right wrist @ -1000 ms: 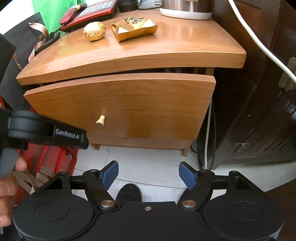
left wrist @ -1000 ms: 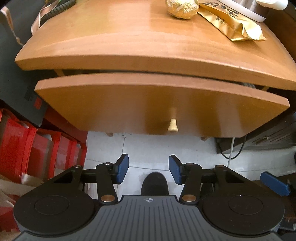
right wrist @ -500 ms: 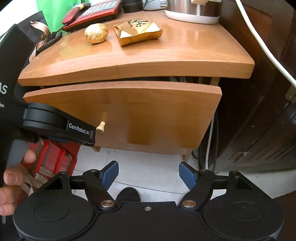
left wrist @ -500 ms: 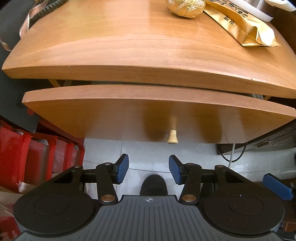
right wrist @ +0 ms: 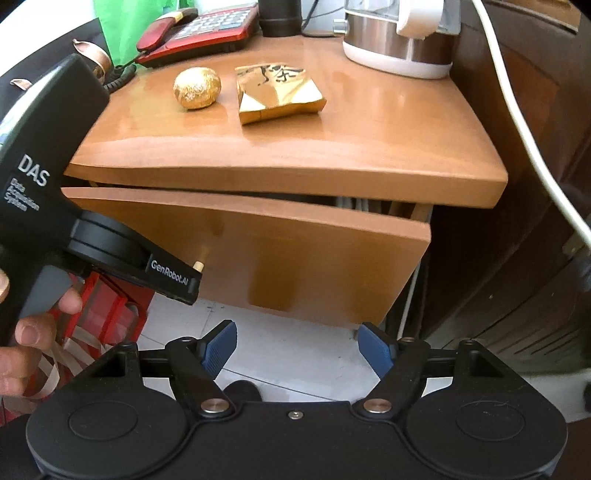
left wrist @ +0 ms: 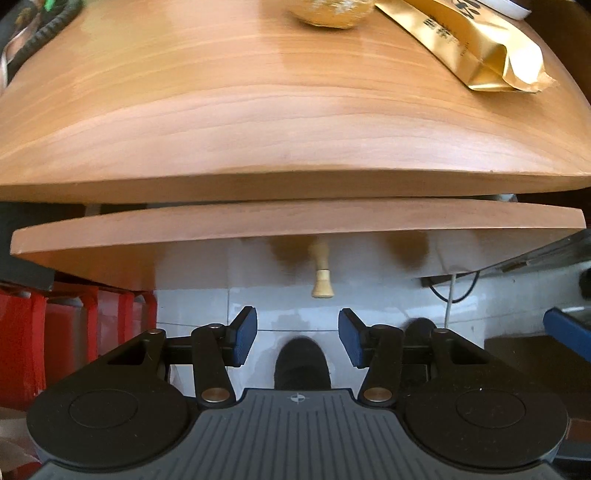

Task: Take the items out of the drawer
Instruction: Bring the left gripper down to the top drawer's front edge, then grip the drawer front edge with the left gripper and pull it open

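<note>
A wooden bedside cabinet has a drawer (right wrist: pixel 280 254) standing slightly ajar, with a small pale wooden knob (left wrist: pixel 322 282) on its front. The drawer's inside is hidden. My left gripper (left wrist: pixel 297 334) is open and empty, just in front of and below the knob. In the right wrist view the left gripper (right wrist: pixel 184 282) sits right at the knob (right wrist: pixel 198 265). My right gripper (right wrist: pixel 297 349) is open and empty, lower down in front of the drawer's middle. On the cabinet top lie a gold foil ball (right wrist: pixel 197 88) and a gold packet (right wrist: pixel 279 92).
A red telephone (right wrist: pixel 207 31) and a steel kettle (right wrist: pixel 400 33) stand at the back of the top. A white cable (right wrist: pixel 517 122) hangs at the right beside a dark wooden cupboard (right wrist: pixel 517 258). Red bags (left wrist: pixel 55 332) stand on the floor at the left.
Both grippers have moved closer to the cabinet and risen. The left gripper has come up to the drawer knob. The drawer gap looks unchanged.
</note>
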A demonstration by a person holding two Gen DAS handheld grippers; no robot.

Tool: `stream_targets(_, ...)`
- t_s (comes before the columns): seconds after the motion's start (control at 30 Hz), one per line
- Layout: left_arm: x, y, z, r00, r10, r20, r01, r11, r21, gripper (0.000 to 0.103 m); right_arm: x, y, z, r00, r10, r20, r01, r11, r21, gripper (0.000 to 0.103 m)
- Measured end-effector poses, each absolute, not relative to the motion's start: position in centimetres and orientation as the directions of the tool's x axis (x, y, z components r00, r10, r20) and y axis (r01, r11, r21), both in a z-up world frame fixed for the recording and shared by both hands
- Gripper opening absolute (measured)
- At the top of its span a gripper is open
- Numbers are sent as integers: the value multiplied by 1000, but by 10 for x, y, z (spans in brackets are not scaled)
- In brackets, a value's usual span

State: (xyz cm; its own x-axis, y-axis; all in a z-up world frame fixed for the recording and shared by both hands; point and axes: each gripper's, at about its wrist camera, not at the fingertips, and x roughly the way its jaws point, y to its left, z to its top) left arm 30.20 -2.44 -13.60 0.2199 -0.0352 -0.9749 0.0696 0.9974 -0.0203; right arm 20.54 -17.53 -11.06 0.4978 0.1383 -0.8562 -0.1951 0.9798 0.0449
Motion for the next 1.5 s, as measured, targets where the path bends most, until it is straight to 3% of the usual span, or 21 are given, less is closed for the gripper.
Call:
stream_targets(0.6,344,-28,-134,149,-73,-986,92,994,-60,50,240,-191,-68,502,180,-846,-324,946,9,71)
stream_targets(0.8,354,-27,-136,130,-86,-988,85,994,-75,37,246,-191,-66,485,211,-849,-382,924,12,71)
stream_targets(0.97,362,-28,-139,117,-87,-989,83,994,-77,14,253,-198,-67,471,239,-849,-384,922,46,70)
stream_targets(1.5,374,-23,-130,101,-78,-992,71,995,-71,13,261,-193,-73,439,237,-866,-477,879,-1,70)
